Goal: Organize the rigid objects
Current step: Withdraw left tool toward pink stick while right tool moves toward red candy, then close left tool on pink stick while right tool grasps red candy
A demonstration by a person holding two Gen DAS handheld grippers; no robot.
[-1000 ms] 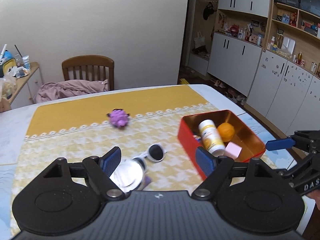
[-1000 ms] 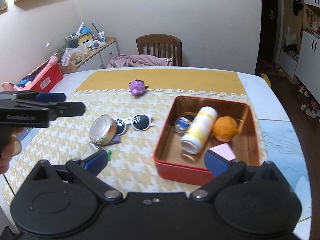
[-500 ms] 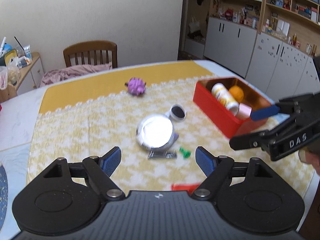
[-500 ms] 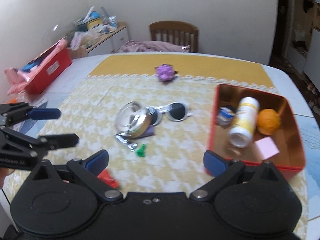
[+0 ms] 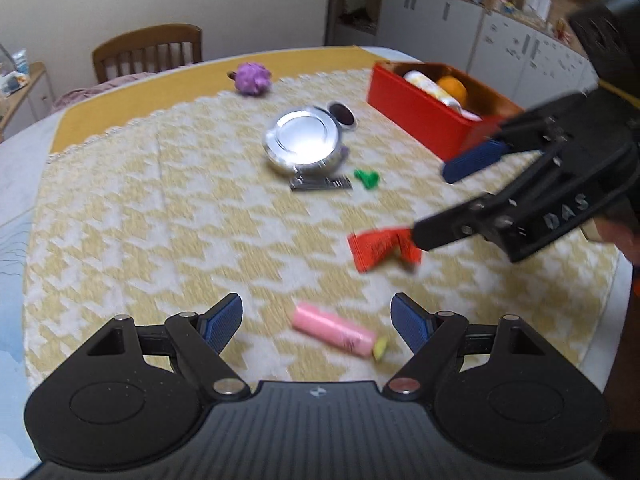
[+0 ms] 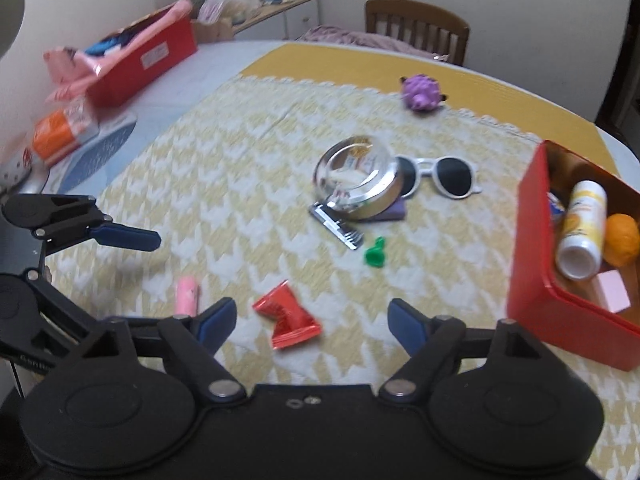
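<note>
My left gripper [image 5: 316, 322] is open and empty, hovering over a pink tube [image 5: 334, 330] on the yellow cloth. My right gripper [image 6: 310, 320] is open and empty, just above a red wrapped packet [image 6: 286, 316]. The packet also shows in the left wrist view [image 5: 382, 246], under the right gripper. A round silver tin [image 6: 356, 182], white sunglasses [image 6: 446, 176], a small comb [image 6: 338, 226] and a green piece [image 6: 376, 254] lie mid-table. A red box [image 6: 536, 280] at the right holds a white bottle [image 6: 582, 230], an orange [image 6: 620, 238] and a pink block [image 6: 614, 296].
A purple plush toy [image 6: 420, 92] lies near the cloth's far edge. A wooden chair [image 6: 416, 28] stands behind the table. Another red bin [image 6: 136, 56] and packets [image 6: 60, 132] sit at the far left. White cabinets [image 5: 436, 24] line the right wall.
Both grippers have pulled back toward the table's near edge. The red packet and pink tube have come into view between the fingers. Both stay open.
</note>
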